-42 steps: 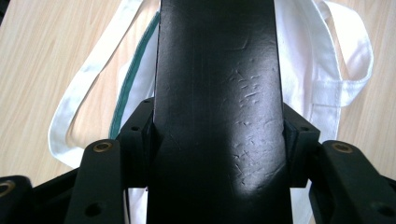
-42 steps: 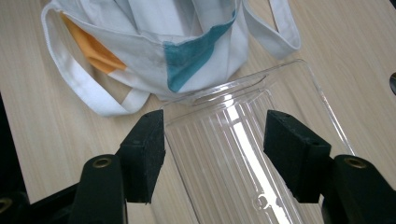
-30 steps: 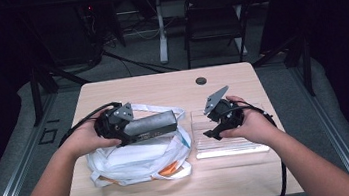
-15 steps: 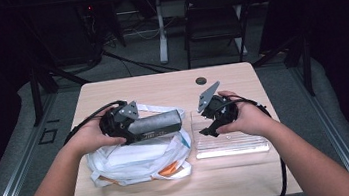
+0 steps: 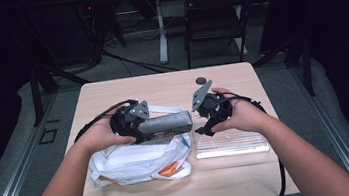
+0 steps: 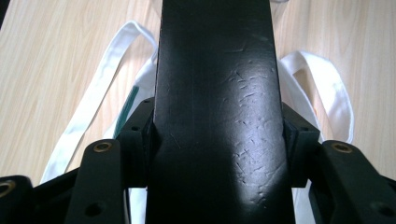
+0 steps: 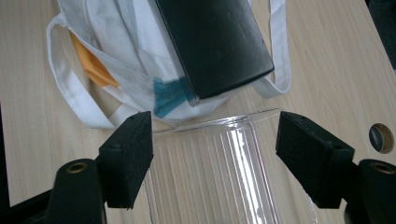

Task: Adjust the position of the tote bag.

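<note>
Gripping a black box (image 5: pixel 165 124) over the bag (image 5: pixel 134 158), left gripper (image 5: pixel 138 125); right gripper (image 7: pixel 215 158) spread, opening, above the clear tray's (image 5: pixel 232 144) near edge.

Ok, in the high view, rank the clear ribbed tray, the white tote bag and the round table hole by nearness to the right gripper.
1. Clear ribbed tray, just below the right gripper.
2. White tote bag, to its left.
3. Round table hole, beyond it near the table's far edge.

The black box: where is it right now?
In the high view the black box is clamped in the left gripper, held level over the white bag on the table's left half, its free end pointing toward the clear tray.
</note>
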